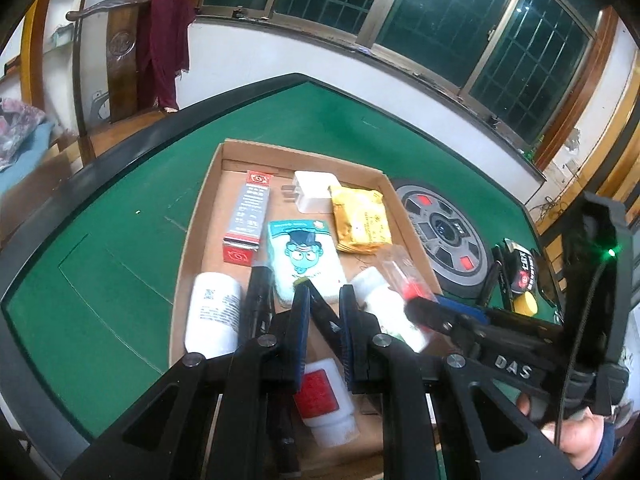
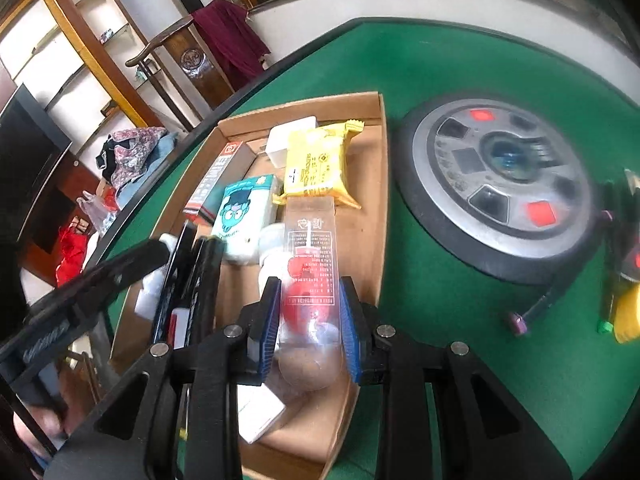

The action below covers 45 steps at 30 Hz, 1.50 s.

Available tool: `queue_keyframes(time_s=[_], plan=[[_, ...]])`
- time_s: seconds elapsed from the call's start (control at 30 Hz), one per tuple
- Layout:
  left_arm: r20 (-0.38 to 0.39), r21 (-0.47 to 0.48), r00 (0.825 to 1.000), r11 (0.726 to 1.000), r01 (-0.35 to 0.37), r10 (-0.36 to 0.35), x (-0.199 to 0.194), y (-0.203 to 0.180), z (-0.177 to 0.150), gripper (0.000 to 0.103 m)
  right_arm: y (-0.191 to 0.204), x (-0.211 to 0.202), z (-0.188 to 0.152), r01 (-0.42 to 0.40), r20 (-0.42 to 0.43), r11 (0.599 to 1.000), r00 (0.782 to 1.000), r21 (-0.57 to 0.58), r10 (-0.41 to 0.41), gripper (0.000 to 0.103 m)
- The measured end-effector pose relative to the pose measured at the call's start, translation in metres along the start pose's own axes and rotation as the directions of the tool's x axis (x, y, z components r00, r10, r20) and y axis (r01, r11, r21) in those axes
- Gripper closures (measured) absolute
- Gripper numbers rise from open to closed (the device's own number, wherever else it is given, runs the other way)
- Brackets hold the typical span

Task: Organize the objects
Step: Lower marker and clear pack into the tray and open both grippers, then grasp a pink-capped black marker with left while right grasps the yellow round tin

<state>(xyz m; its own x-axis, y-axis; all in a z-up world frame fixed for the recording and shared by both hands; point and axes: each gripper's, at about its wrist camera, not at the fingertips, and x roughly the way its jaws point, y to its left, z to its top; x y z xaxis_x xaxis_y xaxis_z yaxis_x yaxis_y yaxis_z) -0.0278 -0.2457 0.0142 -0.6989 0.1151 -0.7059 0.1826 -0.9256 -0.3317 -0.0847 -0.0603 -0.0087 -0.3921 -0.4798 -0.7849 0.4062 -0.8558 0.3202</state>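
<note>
A shallow cardboard tray on the green table holds a red-and-grey box, a white charger, a yellow packet, a cartoon tissue pack, white bottles and a black pen. My right gripper is shut on a clear plastic package with red contents, held over the tray; the package also shows in the left wrist view. My left gripper hovers over the tray's near part, jaws apart, with nothing between them.
A round grey dial unit is set in the table right of the tray. Past it lie a black pen, a black-and-red item and a yellow object. A chair with a maroon cloth stands beyond the table.
</note>
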Motion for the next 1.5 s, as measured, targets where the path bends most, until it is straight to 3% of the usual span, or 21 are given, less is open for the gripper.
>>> queue_keyframes(time_s=[0.1, 0.3, 0.53, 0.73, 0.9, 1.13, 1.3, 1.5], plan=[[-0.009, 0.014, 1.000, 1.000, 0.010, -0.009, -0.002, -0.006, -0.002, 0.091, -0.001, 0.002, 0.000, -0.029, -0.011, 0.999, 1.000, 0.014, 0.029, 0.075], [-0.015, 0.012, 1.000, 1.000, 0.016, -0.016, -0.006, -0.013, -0.006, 0.090, 0.000, -0.005, -0.005, -0.041, -0.005, 0.999, 0.999, 0.021, 0.042, 0.058], [-0.031, 0.054, 0.999, 0.998, 0.024, -0.023, -0.011, -0.033, -0.013, 0.090, -0.015, -0.035, -0.016, -0.086, 0.044, 0.995, 0.995, 0.043, 0.084, 0.057], [-0.045, 0.126, 0.998, 0.991, 0.047, -0.042, -0.017, -0.069, -0.019, 0.090, -0.060, -0.068, -0.034, -0.066, 0.061, 0.993, 0.996, 0.097, 0.060, 0.058], [-0.077, 0.202, 0.995, 0.977, 0.070, -0.055, -0.011, -0.111, -0.029, 0.090, -0.113, -0.102, -0.059, 0.002, 0.078, 0.986, 0.997, 0.165, -0.015, 0.058], [-0.144, 0.322, 0.987, 0.939, 0.119, -0.076, 0.023, -0.183, -0.041, 0.090, -0.177, -0.133, -0.070, 0.095, 0.132, 0.947, 0.981, 0.308, -0.142, 0.058], [-0.172, 0.379, 0.985, 0.921, 0.094, -0.030, 0.066, -0.221, -0.030, 0.090, -0.207, -0.147, -0.068, 0.082, 0.174, 0.918, 0.971, 0.389, -0.161, 0.058], [-0.208, 0.418, 0.977, 0.907, 0.051, 0.041, 0.114, -0.246, -0.018, 0.090, -0.240, -0.154, -0.072, -0.002, 0.196, 0.863, 0.974, 0.506, -0.113, 0.058]])
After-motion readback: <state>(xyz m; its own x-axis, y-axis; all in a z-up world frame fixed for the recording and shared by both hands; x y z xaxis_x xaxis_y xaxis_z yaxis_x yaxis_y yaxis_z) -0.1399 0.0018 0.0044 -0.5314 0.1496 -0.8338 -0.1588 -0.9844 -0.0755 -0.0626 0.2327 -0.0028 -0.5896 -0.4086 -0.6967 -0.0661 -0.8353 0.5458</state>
